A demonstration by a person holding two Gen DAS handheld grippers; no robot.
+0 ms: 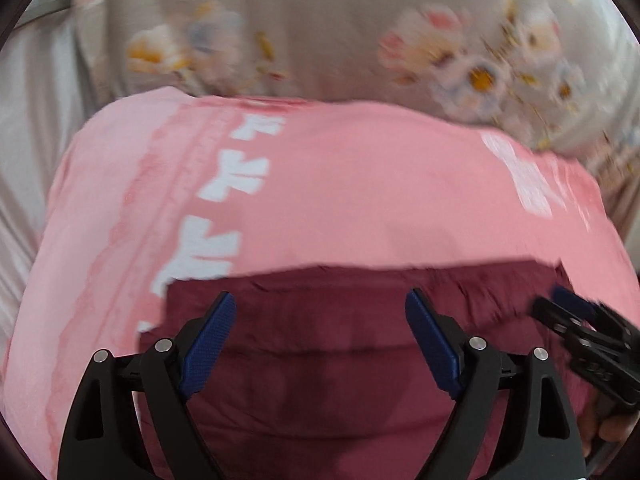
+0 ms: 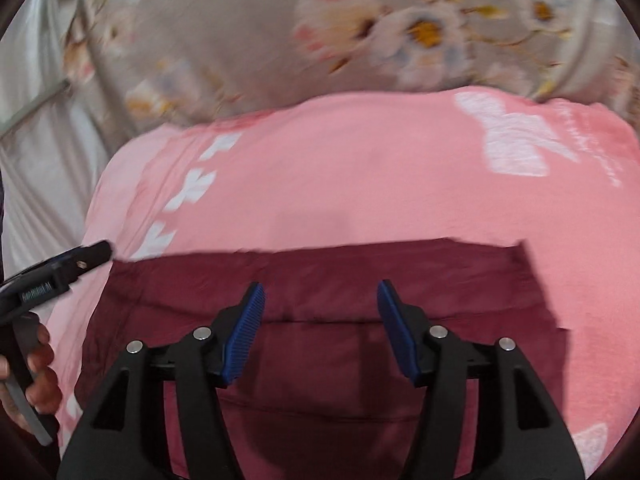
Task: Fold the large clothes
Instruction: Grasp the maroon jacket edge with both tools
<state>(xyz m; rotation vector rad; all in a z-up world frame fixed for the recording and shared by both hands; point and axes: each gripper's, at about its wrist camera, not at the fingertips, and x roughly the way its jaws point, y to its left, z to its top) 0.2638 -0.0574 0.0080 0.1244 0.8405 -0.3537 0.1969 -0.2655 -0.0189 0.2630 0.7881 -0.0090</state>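
A dark maroon garment (image 1: 340, 360) (image 2: 320, 360) lies folded flat, with a straight far edge, on a pink blanket (image 1: 360, 200) (image 2: 360, 192) printed with white shapes. My left gripper (image 1: 320, 300) hangs above the garment with its blue pads wide apart and nothing between them. My right gripper (image 2: 320, 288) also stands open over the garment, empty. In the left wrist view the right gripper (image 1: 568, 304) shows blurred at the garment's right edge; in the right wrist view the left gripper (image 2: 96, 250) sits at its left corner, held by a hand (image 2: 40, 372).
Beyond the pink blanket lies a grey sheet with a flower print (image 1: 320, 32) (image 2: 260, 40). White cloth (image 1: 28, 120) (image 2: 40, 160) lies at the left. Both views are blurred by motion.
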